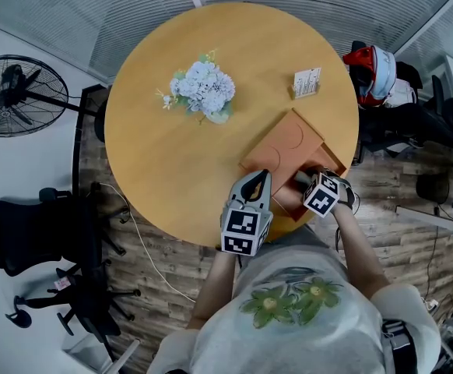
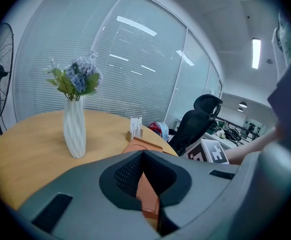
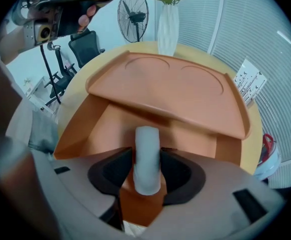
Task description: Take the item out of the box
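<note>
Pale roll [image 3: 146, 139] clamped between fingers of the right gripper [image 3: 146, 159], over the open box [image 3: 170, 91]; fingers of the left gripper [image 2: 143, 156] pinch its edge.

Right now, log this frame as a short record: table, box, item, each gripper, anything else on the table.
table: round wooden table
box: orange cardboard box, lid flap raised open
item: pale grey cylindrical item, at the box's open front
right gripper: shut on the item
left gripper: shut on a thin edge of the box
also on table: white vase of flowers, small card holder
</note>
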Demonstrator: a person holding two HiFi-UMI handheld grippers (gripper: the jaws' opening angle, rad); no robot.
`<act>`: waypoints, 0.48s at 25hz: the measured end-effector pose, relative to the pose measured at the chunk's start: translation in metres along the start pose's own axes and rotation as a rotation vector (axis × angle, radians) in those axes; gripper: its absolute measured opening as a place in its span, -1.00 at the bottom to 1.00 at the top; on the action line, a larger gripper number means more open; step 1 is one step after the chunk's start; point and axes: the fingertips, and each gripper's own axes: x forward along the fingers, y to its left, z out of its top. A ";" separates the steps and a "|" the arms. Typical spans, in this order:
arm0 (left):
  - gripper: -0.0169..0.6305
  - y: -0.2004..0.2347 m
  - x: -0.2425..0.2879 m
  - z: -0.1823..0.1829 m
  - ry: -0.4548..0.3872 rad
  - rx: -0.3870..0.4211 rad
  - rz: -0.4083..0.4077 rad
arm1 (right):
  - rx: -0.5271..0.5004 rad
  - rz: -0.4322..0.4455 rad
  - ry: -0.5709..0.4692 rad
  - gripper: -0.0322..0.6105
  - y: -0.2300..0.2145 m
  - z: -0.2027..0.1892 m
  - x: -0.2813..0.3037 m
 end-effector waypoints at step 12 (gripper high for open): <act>-0.98 0.000 -0.004 -0.005 0.002 -0.005 0.006 | 0.007 -0.018 0.029 -0.43 0.001 -0.007 0.002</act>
